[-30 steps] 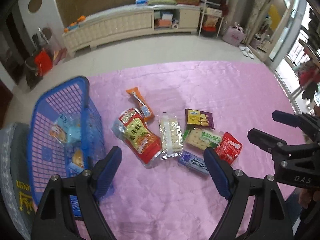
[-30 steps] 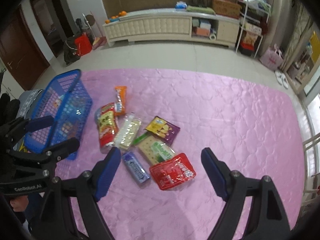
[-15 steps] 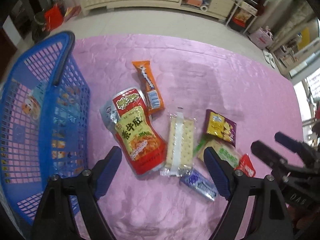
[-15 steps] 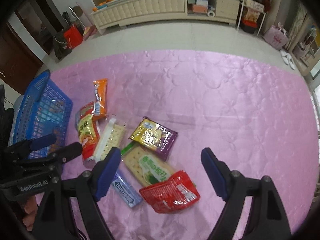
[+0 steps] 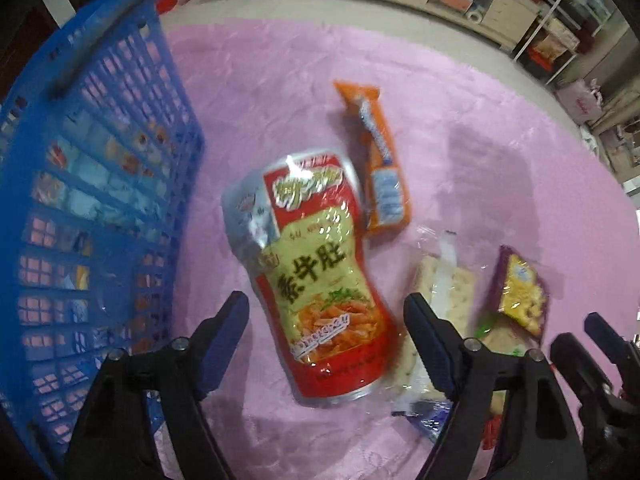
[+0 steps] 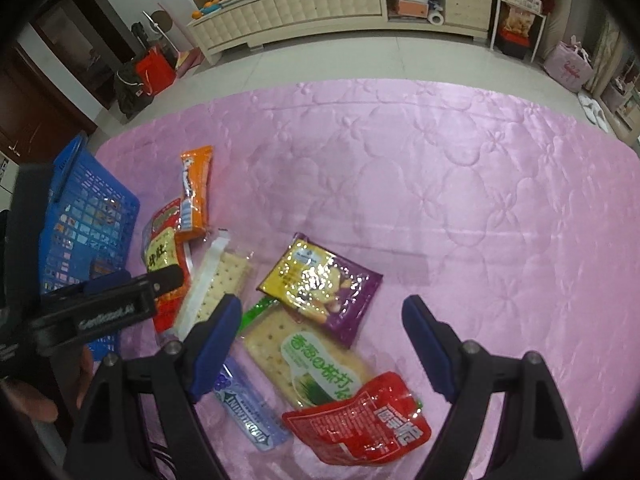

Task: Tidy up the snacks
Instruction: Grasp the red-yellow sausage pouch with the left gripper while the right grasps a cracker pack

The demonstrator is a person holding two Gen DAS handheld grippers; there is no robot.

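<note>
My left gripper [image 5: 326, 330] is open, low over a red and yellow snack pouch [image 5: 320, 280] that lies between its fingers on the pink cloth. An orange packet [image 5: 378, 164] lies beyond it, a clear cracker pack [image 5: 448, 292] to its right. My right gripper [image 6: 320, 334] is open above a green-label cracker pack [image 6: 316, 364], a purple and yellow packet [image 6: 320, 284], a red pouch [image 6: 360, 426] and a blue gum pack [image 6: 248, 416]. The blue basket [image 5: 92, 184] with several snacks inside stands at the left.
The pink quilted cloth [image 6: 460, 200] covers the table and stretches to the right and far side. The left gripper shows at the left of the right wrist view [image 6: 120, 300]. A long cream cabinet [image 6: 328, 4] stands across the floor.
My left gripper has dropped and moved forward over the red and yellow pouch, which now lies between its fingers. My right gripper has moved slightly closer to the packets.
</note>
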